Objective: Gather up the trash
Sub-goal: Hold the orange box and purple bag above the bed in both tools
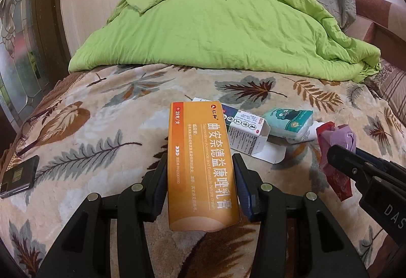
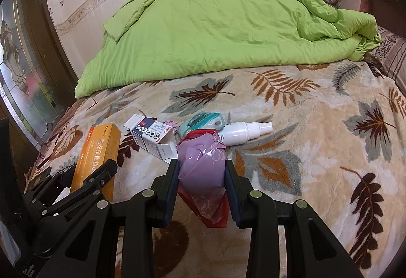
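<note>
The left hand-held gripper [image 1: 200,176] grips an orange box [image 1: 200,163], the right hand-held gripper [image 2: 201,174] a purple bag [image 2: 203,163]; a white box [image 2: 152,138], tissue pack [image 2: 200,120] and spray bottle [image 2: 243,132] remain on the bed [image 2: 317,151].

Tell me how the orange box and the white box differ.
The orange box is clamped in the left gripper; the white box lies loose on the blanket. The orange box's far end looks closed; the white box's end flaps hang open. Both are printed medicine cartons.
</note>
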A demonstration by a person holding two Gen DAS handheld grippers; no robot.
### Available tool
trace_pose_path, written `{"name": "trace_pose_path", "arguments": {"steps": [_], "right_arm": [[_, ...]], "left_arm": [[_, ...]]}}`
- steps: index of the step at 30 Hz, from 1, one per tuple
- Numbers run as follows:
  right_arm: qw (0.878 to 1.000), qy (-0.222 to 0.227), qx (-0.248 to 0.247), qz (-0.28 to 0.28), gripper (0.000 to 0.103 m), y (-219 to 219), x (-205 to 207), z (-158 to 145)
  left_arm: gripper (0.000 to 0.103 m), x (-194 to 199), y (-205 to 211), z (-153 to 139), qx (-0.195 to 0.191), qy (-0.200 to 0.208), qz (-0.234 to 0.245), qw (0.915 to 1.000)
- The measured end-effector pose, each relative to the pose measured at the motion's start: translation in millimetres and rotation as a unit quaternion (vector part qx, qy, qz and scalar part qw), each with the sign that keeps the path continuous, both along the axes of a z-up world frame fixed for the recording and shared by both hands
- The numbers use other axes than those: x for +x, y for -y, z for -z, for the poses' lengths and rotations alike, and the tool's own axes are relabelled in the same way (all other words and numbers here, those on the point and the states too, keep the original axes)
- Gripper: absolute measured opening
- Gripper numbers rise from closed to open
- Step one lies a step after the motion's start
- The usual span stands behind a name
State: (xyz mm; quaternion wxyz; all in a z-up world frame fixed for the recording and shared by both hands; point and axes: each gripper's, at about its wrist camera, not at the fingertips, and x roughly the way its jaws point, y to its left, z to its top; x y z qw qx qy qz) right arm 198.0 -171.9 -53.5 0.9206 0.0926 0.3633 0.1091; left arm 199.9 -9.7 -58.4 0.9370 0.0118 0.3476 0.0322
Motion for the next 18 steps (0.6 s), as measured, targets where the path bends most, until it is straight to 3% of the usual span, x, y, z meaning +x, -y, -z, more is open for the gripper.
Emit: {"name": "trace_pose_path", "arguments": {"steps": [18], "right_arm": [[1.000,0.006,0.003,0.004,0.038,1.2,-1.9,-2.9]], "left_arm": [[0.046,-9.2,-1.7,-9.7,0.009,0.013,0.006,0.9999]]}}
